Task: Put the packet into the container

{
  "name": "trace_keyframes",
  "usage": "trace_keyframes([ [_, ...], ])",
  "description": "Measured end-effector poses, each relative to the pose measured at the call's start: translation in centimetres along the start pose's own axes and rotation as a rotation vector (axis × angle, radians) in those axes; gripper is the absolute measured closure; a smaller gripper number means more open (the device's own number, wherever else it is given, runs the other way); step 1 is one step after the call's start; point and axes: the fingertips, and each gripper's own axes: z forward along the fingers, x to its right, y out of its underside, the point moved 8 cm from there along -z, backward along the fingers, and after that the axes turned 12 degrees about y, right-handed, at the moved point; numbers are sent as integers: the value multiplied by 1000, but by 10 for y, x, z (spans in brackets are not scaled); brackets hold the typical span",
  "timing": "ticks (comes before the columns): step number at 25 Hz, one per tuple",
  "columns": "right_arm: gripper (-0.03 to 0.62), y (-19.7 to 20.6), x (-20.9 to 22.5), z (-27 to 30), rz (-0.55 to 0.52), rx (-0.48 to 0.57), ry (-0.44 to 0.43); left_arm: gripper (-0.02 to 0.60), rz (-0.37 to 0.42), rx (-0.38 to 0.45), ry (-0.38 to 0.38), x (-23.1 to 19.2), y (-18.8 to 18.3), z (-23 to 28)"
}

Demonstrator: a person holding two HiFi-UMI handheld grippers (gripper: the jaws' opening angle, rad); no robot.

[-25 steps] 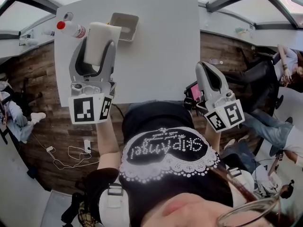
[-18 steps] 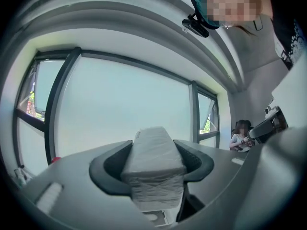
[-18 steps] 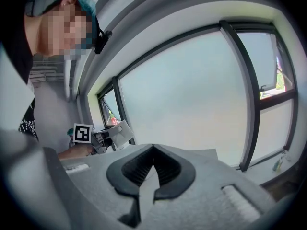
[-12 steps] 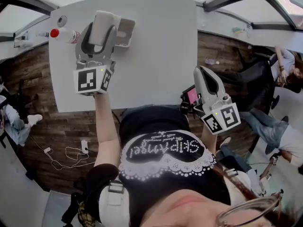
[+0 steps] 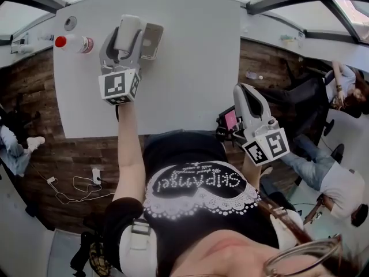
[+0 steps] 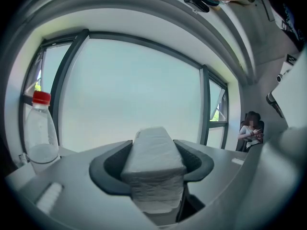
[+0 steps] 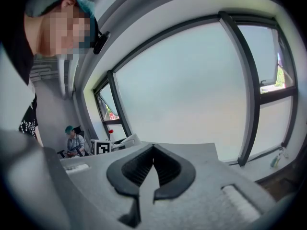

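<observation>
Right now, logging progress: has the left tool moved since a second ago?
Yes. The left tool, gripping the packet, went from the near edge of the table toward the container.

Left gripper (image 6: 153, 169) grips packet (image 6: 152, 147); right gripper (image 7: 153, 162) jaws together.

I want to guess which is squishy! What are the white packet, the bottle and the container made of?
The packet is probably soft, matte plastic film or paper: its white wrap looks crinkled. The bottle looks like clear, glossy plastic: you can see through it, and it has a red cap. The container may be matte grey plastic or card, but it's too small to tell.
</observation>
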Motion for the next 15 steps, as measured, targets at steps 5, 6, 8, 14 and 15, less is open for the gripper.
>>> trace_keyframes([
  [5,592,1,1,3,1,-9,0,308,-14,-23,0,2,18,3],
  [6,592,2,1,3,1,-10,1,308,-15,-28,1,2,21,4],
  [8,592,2,1,3,0,-13,2,308,-15,-39,-1,2,25,5],
  [14,592,5,1,6,-2,-22,3,310,-5,-55,15,2,39,7],
  [15,592,5,0,6,-2,-22,2,310,-3,-61,16,2,41,8],
])
